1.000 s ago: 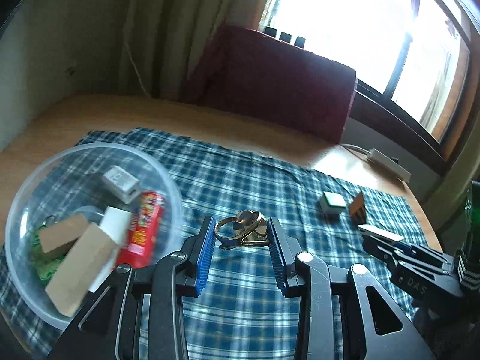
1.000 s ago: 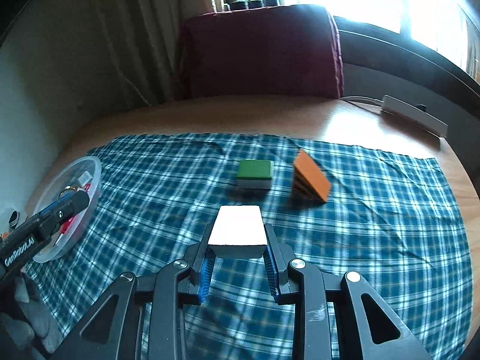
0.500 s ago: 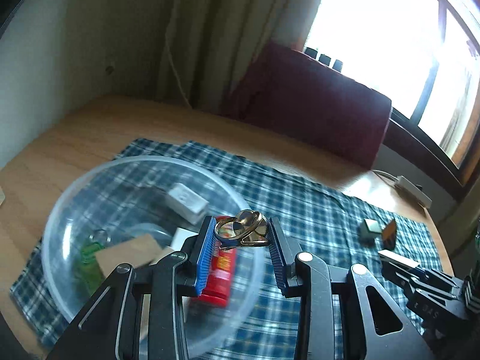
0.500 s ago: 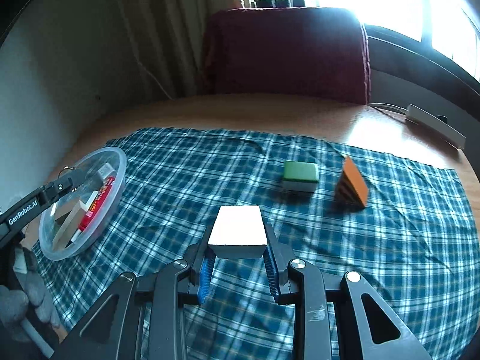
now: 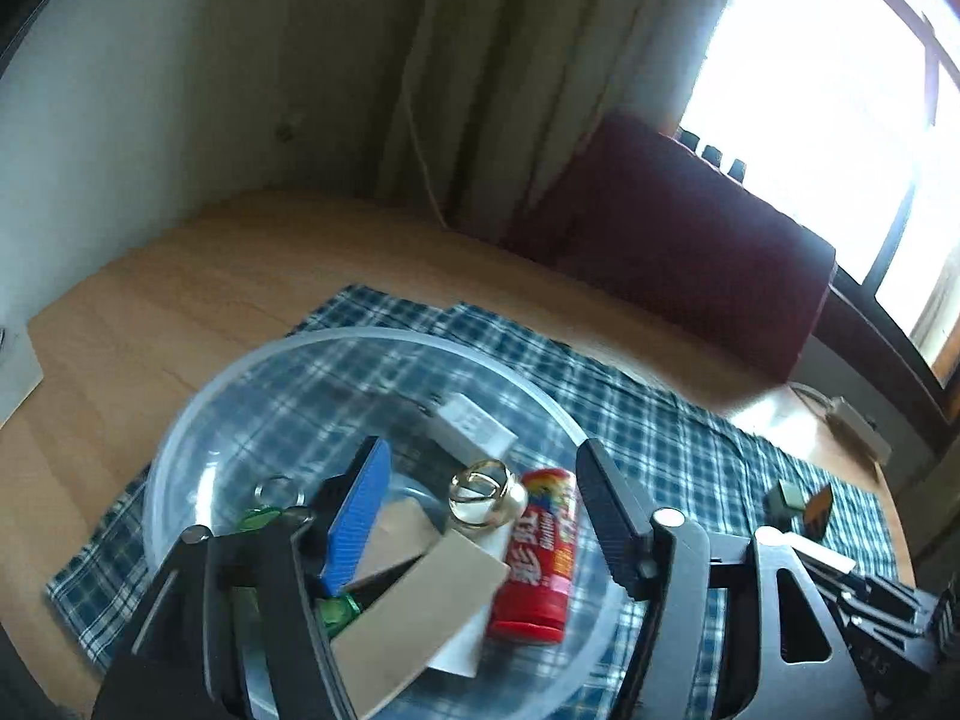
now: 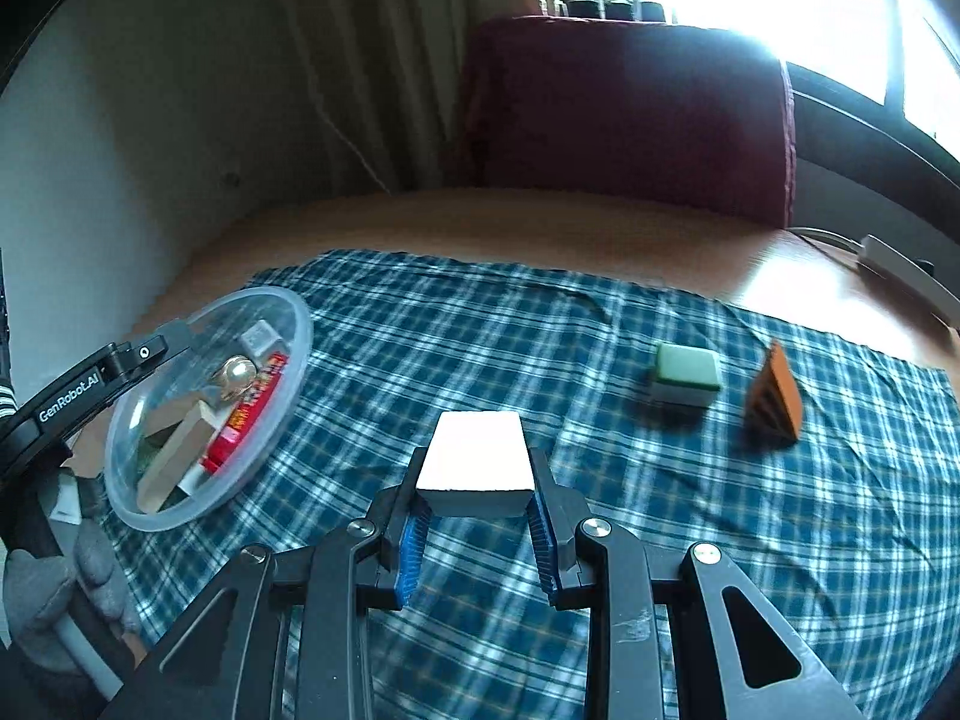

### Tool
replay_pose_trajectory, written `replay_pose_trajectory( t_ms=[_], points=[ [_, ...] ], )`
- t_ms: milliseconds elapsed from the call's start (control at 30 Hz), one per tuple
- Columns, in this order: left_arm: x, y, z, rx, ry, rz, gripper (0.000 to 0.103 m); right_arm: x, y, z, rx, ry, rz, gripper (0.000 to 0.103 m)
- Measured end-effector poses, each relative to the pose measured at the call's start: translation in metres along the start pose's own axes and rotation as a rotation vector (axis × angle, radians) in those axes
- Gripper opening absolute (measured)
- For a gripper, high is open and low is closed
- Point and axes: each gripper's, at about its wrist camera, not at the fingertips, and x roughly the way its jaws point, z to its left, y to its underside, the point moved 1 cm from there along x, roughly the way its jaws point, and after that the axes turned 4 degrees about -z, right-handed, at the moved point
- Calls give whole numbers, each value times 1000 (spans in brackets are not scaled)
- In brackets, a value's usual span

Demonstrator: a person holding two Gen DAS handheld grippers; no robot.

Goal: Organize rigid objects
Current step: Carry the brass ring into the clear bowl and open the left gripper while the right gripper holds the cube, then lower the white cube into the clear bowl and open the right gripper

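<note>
Left tool hangs over the clear bowl with its jaws spread wide, and the gold ring sits between them, touching neither; whether it has landed on the things below or is dropping I cannot tell. Right tool is clenched on a white block, held above the checked cloth, right of the bowl.

The ring could well roll off the tilted card boxes and wedge beside the red tube. The bowl is crowded, so the block, set down carelessly, may perch on the heap and slide out, or nudge the light bowl along the cloth. A green tile and an orange wedge lie far right on the cloth.

The cloth covers a wooden worktop; behind it stand a dark red cushion, curtains and a bright window.
</note>
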Motion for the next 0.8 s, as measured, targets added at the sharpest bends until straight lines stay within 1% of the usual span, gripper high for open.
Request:
replay_pose_trajectory(
  t_ms=[267, 400, 467, 733, 800],
  points=[
    [-7, -4, 19, -36, -70, -54, 66, 3, -9, 27, -37, -67, -3, 31],
    [-12, -6, 28, -58, -99, -83, 67, 7, -12, 47, -74, -104, -2, 31],
    [-14, -7, 32, -68, -104, -89, 69, 9, -13, 57, -88, -118, -1, 31],
    [-18, -9, 40, -94, -111, -103, 69, 26, -20, 101, -148, -167, 0, 31],
    [-19, -9, 42, -100, -113, -106, 72, 30, -22, 107, -155, -174, 3, 31]
  ],
)
